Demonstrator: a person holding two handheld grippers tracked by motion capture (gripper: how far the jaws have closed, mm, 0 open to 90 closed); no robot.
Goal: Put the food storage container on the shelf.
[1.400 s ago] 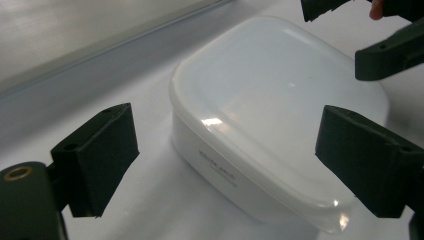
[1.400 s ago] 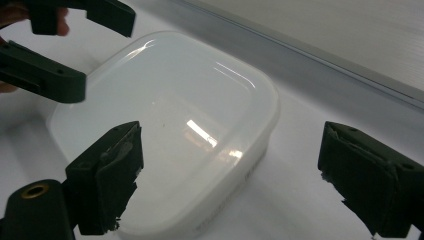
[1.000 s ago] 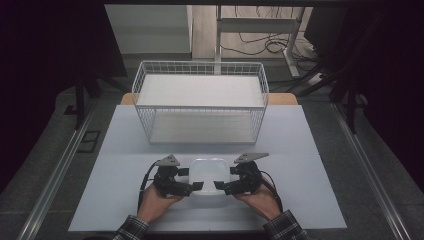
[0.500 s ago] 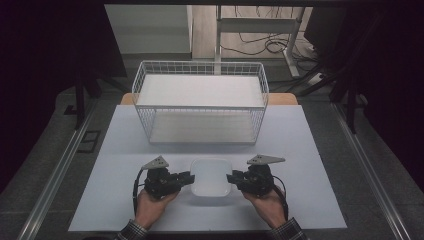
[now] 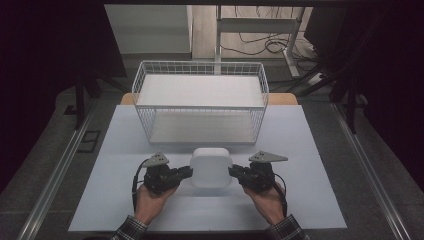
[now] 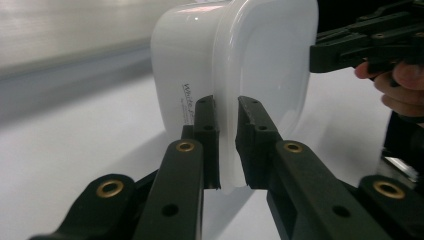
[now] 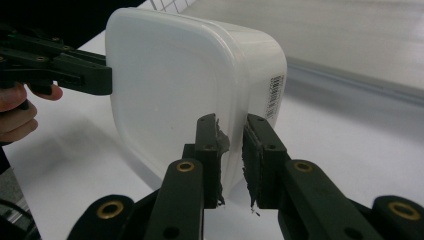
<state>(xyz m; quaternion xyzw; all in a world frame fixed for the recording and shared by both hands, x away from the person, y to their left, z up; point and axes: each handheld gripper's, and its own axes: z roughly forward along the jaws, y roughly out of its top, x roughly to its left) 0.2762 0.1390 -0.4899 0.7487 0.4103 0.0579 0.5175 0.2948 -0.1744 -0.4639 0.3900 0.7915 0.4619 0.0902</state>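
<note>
Container (image 5: 211, 167) update: the white plastic tub is gripped on both sides, left gripper (image 5: 186, 173) on its left rim and right gripper (image 5: 234, 173) on its right rim. In the left gripper view the rim (image 6: 227, 125) of the tub is seen pinched between the two black jaws, which have just been closing onto it; same story in the right gripper view, where the lip (image 7: 233, 145) is clamped between jaws that were also just closing. So both pairs of tongs are pinching the tub's edge, nothing spread.

The tub is held near the front of the pale table (image 5: 100, 200), between the two hands, and it looks tipped up on its side and maybe lifted a bit, though contact with the table can't be told for sure. The white wire basket (image 5: 200, 100) stands well behind it.

Step in hand is probably the two-sided pickup. Next move would likely call for both hands to be raised together and kept level, so the thin rim isn't twisted out of either grip, then carried forward over the basket wall.
</note>
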